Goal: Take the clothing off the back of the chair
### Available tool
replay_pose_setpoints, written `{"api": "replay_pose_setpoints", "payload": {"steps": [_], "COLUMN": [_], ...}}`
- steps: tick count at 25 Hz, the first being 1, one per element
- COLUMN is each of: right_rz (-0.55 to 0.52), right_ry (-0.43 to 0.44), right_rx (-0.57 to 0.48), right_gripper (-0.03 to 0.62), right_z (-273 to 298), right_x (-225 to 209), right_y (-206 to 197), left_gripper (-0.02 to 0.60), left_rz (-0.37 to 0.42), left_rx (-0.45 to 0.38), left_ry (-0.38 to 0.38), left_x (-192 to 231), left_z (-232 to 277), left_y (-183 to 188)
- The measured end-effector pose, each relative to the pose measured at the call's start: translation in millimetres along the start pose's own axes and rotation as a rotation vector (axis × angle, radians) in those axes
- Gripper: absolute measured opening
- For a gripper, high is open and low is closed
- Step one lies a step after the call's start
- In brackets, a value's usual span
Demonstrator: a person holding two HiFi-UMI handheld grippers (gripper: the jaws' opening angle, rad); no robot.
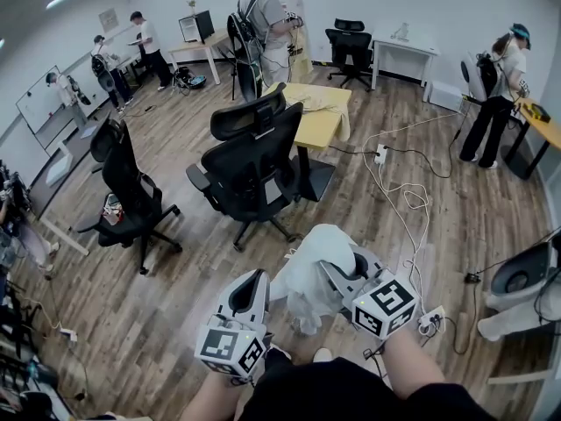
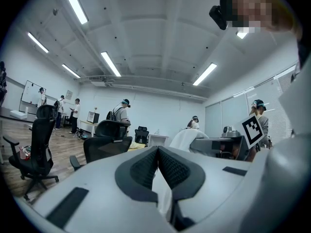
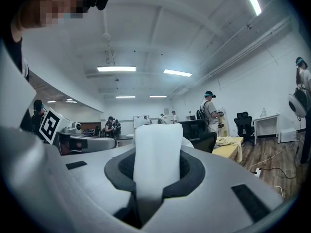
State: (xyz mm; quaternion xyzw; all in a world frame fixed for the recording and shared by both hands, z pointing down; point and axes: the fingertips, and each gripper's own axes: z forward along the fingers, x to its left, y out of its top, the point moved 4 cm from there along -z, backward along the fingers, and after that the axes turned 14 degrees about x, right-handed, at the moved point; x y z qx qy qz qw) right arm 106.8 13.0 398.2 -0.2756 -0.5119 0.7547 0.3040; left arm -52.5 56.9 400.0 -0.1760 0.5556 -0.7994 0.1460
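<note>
A white piece of clothing (image 1: 307,274) hangs in front of me, away from any chair. My right gripper (image 1: 337,277) is shut on it; in the right gripper view a fold of the clothing (image 3: 156,144) stands up between the pads. My left gripper (image 1: 260,277) is level beside the clothing's left edge. Its tips (image 2: 158,149) meet, and a pale strip shows in the gap behind them; whether that is cloth I cannot tell. The black office chair (image 1: 250,160) stands further off with a bare back.
A second black chair (image 1: 127,191) stands to the left. Behind the chairs, a yellow table (image 1: 323,121) carries a cream cloth. Cables and a power strip (image 1: 381,154) lie on the wood floor at right. Several people stand along the far walls.
</note>
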Motion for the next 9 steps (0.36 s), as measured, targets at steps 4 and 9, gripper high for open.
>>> {"api": "replay_pose_setpoints", "payload": {"steps": [4,9], "right_rz": [0.0,-0.004], "right_ry": [0.0,0.001], "right_rx": [-0.008,-0.007], "right_gripper": [0.092,0.092], "right_z": [-1.4,-2.2], "right_x": [-0.2,0.1], "right_y": [2.0,2.2], "left_gripper": [0.016,0.017], "left_rz": [0.005,0.001], "left_rx": [-0.001,0.002], "left_ry": [-0.001,-0.003], "left_x": [-0.8,-2.3], "left_z": [-0.1,-0.1], "left_y": [1.4,-0.2]}}
